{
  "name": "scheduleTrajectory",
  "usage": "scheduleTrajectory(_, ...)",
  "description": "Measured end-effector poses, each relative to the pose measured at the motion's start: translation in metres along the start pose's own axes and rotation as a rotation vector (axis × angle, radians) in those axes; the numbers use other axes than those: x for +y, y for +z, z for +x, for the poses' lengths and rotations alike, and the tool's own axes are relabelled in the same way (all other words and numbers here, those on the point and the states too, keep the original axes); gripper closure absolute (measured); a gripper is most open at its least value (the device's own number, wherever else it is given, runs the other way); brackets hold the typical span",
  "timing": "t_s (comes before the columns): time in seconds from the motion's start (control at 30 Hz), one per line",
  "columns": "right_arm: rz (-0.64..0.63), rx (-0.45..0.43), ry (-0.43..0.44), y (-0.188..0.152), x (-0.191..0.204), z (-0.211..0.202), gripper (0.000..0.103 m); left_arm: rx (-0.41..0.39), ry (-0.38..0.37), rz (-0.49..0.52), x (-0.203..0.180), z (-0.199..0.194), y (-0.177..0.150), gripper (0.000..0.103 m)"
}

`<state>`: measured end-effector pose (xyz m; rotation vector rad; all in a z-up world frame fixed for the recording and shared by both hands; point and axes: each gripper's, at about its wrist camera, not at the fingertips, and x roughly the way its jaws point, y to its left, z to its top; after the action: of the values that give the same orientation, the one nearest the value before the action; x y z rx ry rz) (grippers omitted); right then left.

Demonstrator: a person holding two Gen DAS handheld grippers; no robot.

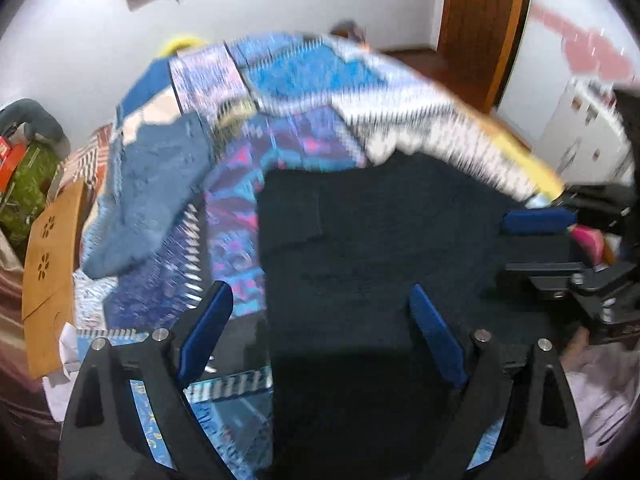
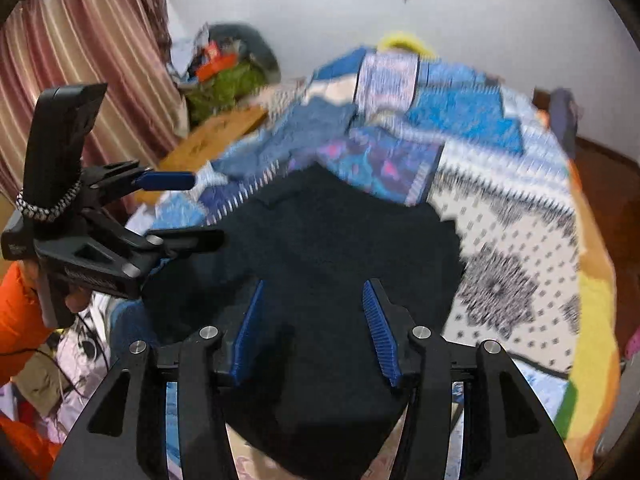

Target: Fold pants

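Note:
Dark navy pants [image 1: 372, 248] lie spread flat on a patterned bedspread [image 1: 304, 80]; they also fill the middle of the right wrist view [image 2: 340, 248]. My left gripper [image 1: 320, 300] is open above the pants, jaws wide apart, holding nothing. My right gripper [image 2: 312, 300] is open above the pants' near edge, empty. The right gripper shows at the right edge of the left wrist view [image 1: 536, 244], and the left gripper shows at the left of the right wrist view [image 2: 188, 208]. Both views are motion-blurred.
A blue folded garment [image 1: 156, 184] lies on the bedspread left of the pants. A wooden headboard panel [image 1: 52, 276] and a pile of bags [image 2: 228, 68] stand at the bed's left. A curtain [image 2: 80, 60] hangs beyond. A wooden door [image 1: 484, 12] is far right.

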<state>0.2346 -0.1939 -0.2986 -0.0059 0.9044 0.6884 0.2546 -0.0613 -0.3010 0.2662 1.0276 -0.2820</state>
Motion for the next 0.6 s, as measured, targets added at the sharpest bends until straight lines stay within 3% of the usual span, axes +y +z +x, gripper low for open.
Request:
scheduleTrajectory(0.03, -0.001, 0.024, -0.004, -0.003, -0.002, 0.006, 0.057, 0.03, 0.007, 0.004, 0.0, 0.013, -0.004, 0.012)
scheduleTrajectory(0.1, -0.005, 0.078, -0.002, -0.016, -0.008, 0.021, 0.057, 0.055, -0.056, -0.037, 0.008, 0.025, -0.011, 0.012)
scheduleTrajectory(0.17, -0.018, 0.067, 0.003, -0.028, -0.011, 0.018, 0.059, 0.061, -0.104, -0.093, 0.022, 0.023, -0.017, 0.012)
scheduleTrajectory(0.33, -0.006, 0.023, 0.001, -0.047, -0.014, -0.01, 0.06, 0.05, -0.134, -0.142, 0.047, 0.008, -0.042, 0.011)
scheduleTrajectory(0.6, 0.0, 0.027, -0.03, -0.054, -0.017, -0.031, 0.053, 0.002, -0.021, -0.039, 0.041, -0.023, -0.057, 0.012)
